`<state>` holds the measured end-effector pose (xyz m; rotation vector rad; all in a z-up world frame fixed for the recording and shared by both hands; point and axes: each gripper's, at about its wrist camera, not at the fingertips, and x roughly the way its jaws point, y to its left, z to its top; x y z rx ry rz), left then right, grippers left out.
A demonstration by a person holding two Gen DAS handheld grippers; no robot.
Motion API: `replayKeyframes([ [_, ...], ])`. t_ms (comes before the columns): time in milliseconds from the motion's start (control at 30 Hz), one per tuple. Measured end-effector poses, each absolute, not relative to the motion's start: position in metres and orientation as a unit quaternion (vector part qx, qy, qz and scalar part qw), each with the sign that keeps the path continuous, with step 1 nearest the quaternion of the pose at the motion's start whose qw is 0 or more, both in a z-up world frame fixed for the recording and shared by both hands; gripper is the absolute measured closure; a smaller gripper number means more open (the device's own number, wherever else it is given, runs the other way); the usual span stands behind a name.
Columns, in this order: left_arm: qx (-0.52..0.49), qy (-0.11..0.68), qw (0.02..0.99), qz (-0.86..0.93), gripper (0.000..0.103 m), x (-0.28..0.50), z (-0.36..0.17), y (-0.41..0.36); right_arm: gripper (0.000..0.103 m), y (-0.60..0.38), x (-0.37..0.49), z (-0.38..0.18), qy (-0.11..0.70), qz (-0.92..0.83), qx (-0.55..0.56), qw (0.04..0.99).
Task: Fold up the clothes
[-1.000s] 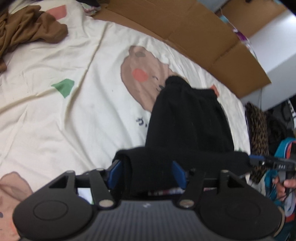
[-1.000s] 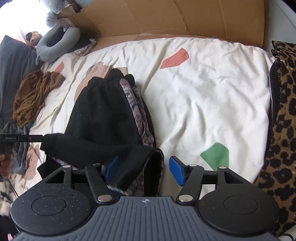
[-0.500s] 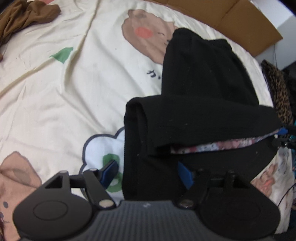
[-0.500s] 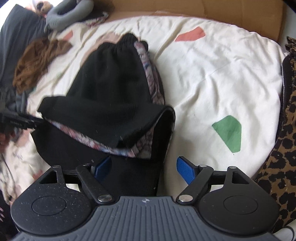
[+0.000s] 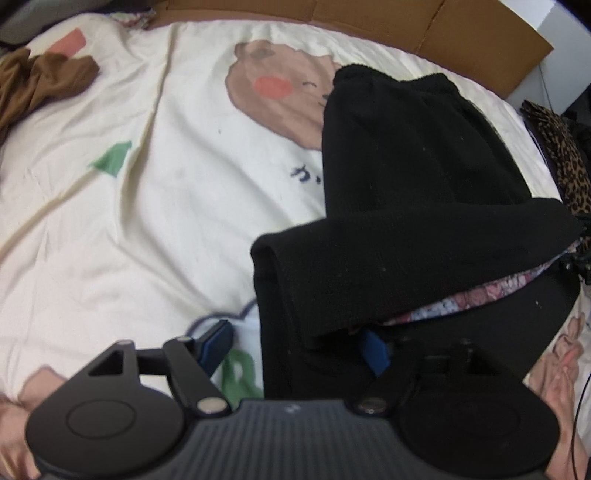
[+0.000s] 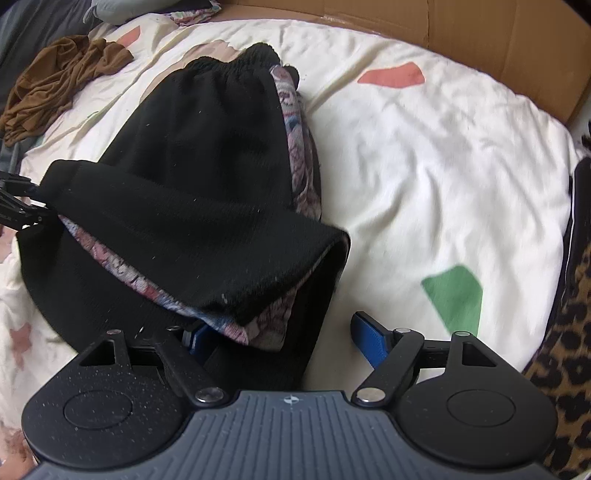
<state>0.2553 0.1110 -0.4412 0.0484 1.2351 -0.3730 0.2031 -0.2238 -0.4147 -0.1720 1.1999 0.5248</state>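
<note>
A black knitted garment with a flowered pink-and-blue lining (image 5: 417,206) lies on the cream bedsheet printed with brown cartoon animals and coloured patches (image 5: 155,206). Its lower part is folded back over its upper part, so a doubled black band runs across the garment and the patterned lining shows along the underside of that fold. The gathered waistband end points toward the brown cardboard sheets (image 5: 424,26) at the far edge of the sheet.

The left gripper (image 5: 295,343) points steeply down at the garment's left folded corner. Its jaws are opening: one blue pad (image 5: 218,341) stands free over the sheet just beside the cloth, the other is partly tucked under the folded edge, and neither pad presses the fabric.

The right gripper (image 6: 282,334) hangs over the garment's right folded corner. Its jaws are spread wide and drawing in slightly; the folded edge and lining lie between them, one blue pad half hidden beneath the cloth, the other clear over the sheet, with no squeeze on the fabric.

A crumpled brown cloth (image 6: 59,79) lies well apart from the garment, toward the sheet's far left corner. A leopard-print fabric (image 6: 565,332) borders the sheet on the garment's right.
</note>
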Motion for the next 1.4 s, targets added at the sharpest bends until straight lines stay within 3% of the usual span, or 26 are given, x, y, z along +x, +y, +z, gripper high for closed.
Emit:
replayKeyframes([
  [767,0.012,0.519,0.839,-0.164,0.031,0.304,-0.415,0.106,0.029,-0.214,0.251,-0.379,0.503,0.248,-0.081,0.824],
  [1000,0.001,0.511,0.844,-0.166,0.047,0.292,-0.414,0.11,0.029,-0.22,0.242,-0.365,0.493,0.248,-0.056,0.832],
  [1400,0.0,0.511,0.842,-0.173,0.049,0.278,-0.413,0.113,0.029,-0.239,0.223,-0.354,0.498,0.261,-0.026,0.826],
])
